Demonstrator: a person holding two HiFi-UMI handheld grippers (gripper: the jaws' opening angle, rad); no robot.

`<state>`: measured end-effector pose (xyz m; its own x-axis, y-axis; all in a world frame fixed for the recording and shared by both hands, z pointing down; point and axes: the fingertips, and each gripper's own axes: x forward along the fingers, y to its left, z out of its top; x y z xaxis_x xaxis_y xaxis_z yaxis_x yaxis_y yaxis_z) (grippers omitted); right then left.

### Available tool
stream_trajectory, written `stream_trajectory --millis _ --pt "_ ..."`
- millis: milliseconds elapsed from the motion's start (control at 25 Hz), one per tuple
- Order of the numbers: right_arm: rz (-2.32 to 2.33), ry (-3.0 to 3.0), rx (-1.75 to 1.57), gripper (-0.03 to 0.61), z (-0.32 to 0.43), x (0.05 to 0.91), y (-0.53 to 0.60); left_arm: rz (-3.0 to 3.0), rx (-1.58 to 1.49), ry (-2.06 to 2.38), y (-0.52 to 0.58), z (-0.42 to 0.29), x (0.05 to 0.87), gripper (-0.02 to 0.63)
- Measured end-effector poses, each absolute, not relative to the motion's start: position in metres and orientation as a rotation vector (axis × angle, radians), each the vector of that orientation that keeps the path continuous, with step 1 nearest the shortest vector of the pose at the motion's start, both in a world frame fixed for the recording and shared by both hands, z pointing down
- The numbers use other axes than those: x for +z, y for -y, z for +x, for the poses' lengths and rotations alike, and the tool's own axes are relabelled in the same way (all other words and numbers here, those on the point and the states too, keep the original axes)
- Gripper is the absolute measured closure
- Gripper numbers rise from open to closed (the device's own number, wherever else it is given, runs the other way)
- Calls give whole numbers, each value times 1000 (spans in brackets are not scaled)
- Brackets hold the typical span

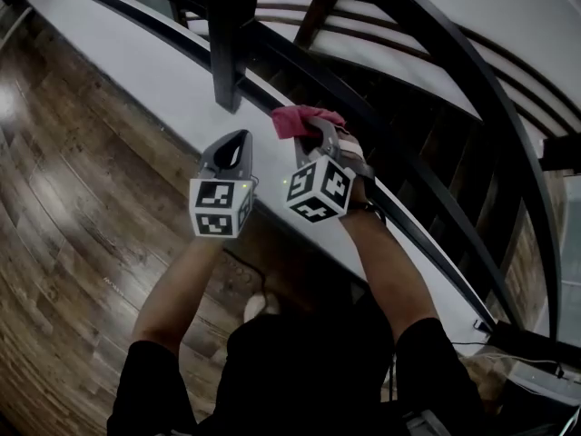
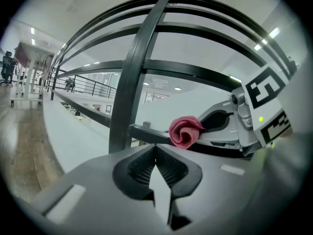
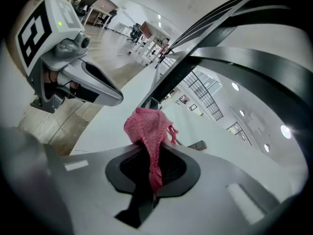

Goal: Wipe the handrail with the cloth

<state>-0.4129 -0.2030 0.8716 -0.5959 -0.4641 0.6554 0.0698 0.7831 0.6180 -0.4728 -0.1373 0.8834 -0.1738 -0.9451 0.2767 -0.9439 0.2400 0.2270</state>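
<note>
While up against the dark curved metal handrail (image 2: 146, 132), pinching crumpled pink knit cloth (image 3: 149, 129) in right gripper (image 3: 151, 166), with left gripper (image 2: 156, 163) closed, empty, just beside.

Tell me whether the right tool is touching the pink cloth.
Touching. The right gripper view shows the jaws of the right tool closed on the pink cloth, with a strip of it pinched between them.

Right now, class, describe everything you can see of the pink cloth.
The cloth is pink-red with a knitted-looking weave and loose threads at one edge. Bunched into a soft roll, its lower part is pinched in the jaws of the right hand-held gripper, the rest bulging beyond. It sits at the dark rail beside an upright post; contact is unclear.
</note>
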Motion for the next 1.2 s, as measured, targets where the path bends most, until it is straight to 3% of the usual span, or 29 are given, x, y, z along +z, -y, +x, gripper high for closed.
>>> stream_trajectory --millis 1200 --pt "201 2153 -852 538 -519 869 195 1523 -59 2307 90 -554 883 614"
